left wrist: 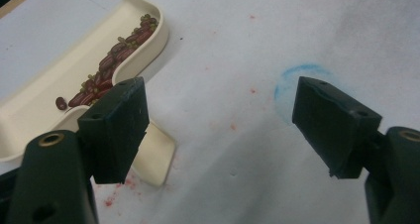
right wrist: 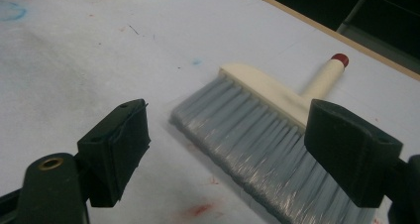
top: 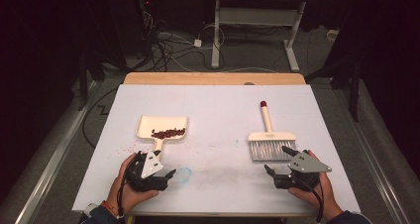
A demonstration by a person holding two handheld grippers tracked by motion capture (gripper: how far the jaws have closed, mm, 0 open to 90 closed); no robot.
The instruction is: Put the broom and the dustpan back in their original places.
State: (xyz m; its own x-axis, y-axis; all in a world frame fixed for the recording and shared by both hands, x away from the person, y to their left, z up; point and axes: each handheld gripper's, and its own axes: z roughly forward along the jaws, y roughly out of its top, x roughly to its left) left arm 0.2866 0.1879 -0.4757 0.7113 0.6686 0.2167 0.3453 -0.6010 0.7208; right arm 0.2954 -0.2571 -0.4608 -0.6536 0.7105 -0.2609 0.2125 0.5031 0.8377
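A cream dustpan (top: 162, 127) lies left of centre on the white table, with several dark red beans (top: 168, 133) piled at its near edge. In the left gripper view the dustpan (left wrist: 74, 80) and its beans (left wrist: 114, 60) sit at upper left, the handle just behind the left jaw. My left gripper (top: 161, 172) stands open just below the dustpan handle, and its jaws are spread wide (left wrist: 220, 130) with nothing between them. A cream hand brush (top: 270, 135) with grey bristles and a red-tipped handle lies at the right. My right gripper (top: 277, 160) is open beside the bristles (right wrist: 257, 140).
A faint blue ring (top: 183, 174) is drawn on the table (top: 213, 105) near the left gripper. Small red stains and crumbs (top: 130, 147) dot the surface left of the dustpan handle. Cables and a desk frame (top: 218, 30) lie on the floor beyond the far edge.
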